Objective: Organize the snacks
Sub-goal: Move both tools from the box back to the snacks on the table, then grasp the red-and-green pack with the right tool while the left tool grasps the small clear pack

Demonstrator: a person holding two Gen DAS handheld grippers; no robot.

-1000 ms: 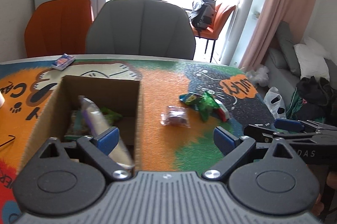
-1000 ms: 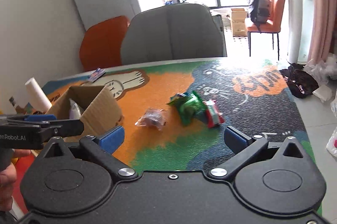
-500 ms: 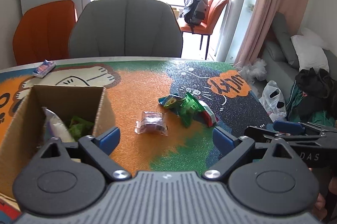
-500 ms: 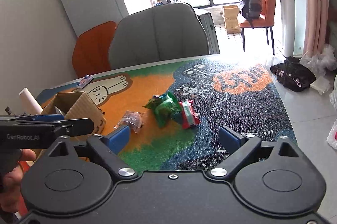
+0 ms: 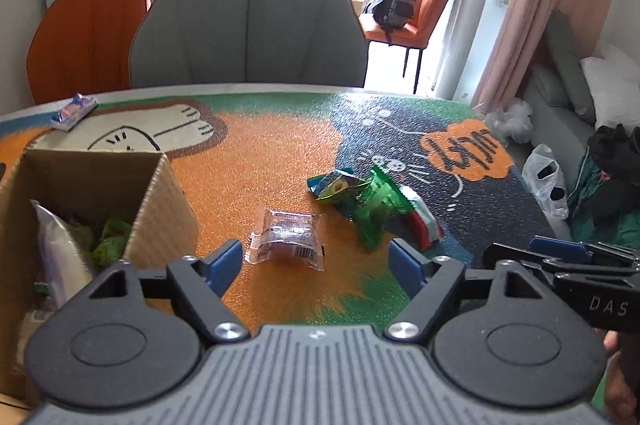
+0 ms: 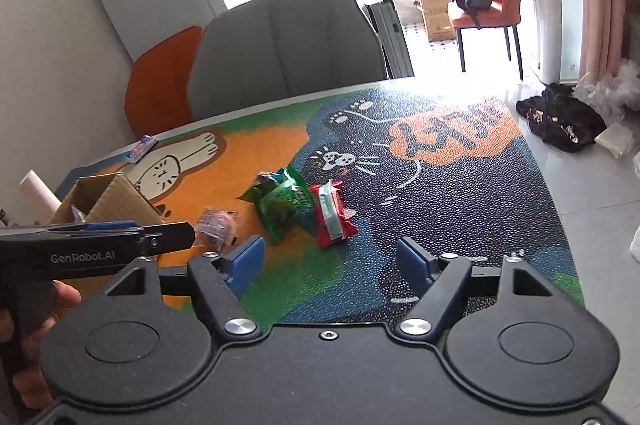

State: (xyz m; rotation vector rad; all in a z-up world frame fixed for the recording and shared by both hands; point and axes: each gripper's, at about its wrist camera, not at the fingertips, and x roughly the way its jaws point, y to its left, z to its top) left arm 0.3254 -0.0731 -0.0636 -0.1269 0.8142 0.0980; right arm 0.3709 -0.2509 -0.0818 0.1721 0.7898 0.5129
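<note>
Seen only from the left wrist: inside of the open brown cardboard box (image 5: 92, 185), holding a tall pale pouch (image 5: 60, 257) and green wrappers. Seen only from the right wrist: white paper roll (image 6: 38, 191) beside the box. On the colourful cartoon-print tabletop (image 5: 280, 153), left to right: clear plastic snack packet (image 5: 286, 239) lying flat, long axis crosswise; crumpled green foil packets (image 5: 368, 201); red-and-green packet (image 6: 330, 215) pointing away. Left gripper (image 5: 316, 259) and right gripper (image 6: 330, 257) both empty, jaws part-open, having just narrowed.
</note>
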